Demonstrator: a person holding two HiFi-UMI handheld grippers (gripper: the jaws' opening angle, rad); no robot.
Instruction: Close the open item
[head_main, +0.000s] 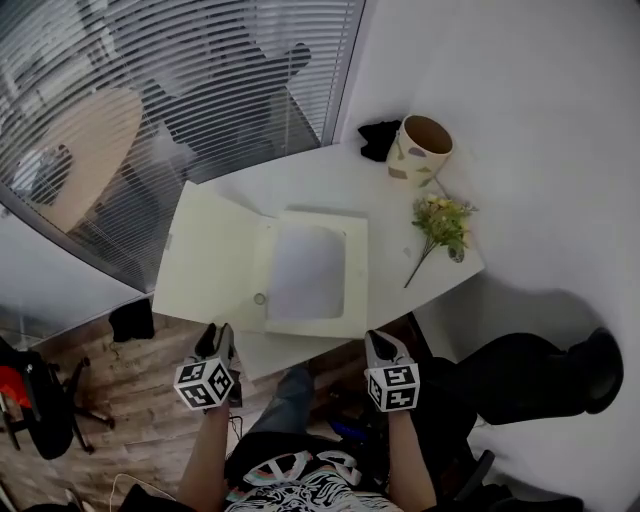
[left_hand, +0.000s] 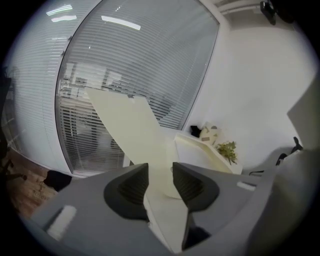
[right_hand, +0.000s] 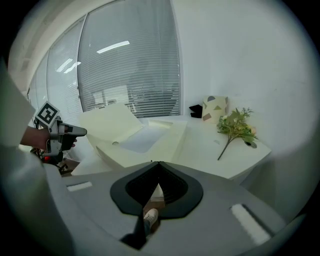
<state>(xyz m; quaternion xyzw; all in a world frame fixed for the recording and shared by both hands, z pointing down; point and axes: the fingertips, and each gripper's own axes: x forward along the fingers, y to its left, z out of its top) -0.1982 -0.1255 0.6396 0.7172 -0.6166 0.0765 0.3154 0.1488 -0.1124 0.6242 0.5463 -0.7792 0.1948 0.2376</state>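
Left gripper (left_hand: 160, 166) is standing with its jaws wide apart. In the left gripper view I am seeing the cream flap (left_hand: 131, 131) of the open folder (head_main: 356, 272) running up through the gap between them. I cannot tell whether the flap is touching either pad, and nothing is looking clamped.

Right gripper (right_hand: 158, 163) is sitting with its jaws closed tip to tip and nothing between them. Only a sliver of floor and a shoe is showing through the small gap lower down.

From the head view, both grippers are hanging at the near edge of the white table (head_main: 330, 180), the left one just by the folder's near-left corner and the right one by its near-right corner.

The folder is lying open on the table, with its flap spreading out to the left. In the right gripper view that flap is tilting upward rather than lying flat. A white sheet (head_main: 305, 270) is resting in the folder's right half.

Farther back a patterned cup (head_main: 420, 150) is standing upright near the wall, with a black object (head_main: 378, 138) just beside it. A flower sprig (head_main: 440, 225) is lying on the table to the right of the folder, apart from it.
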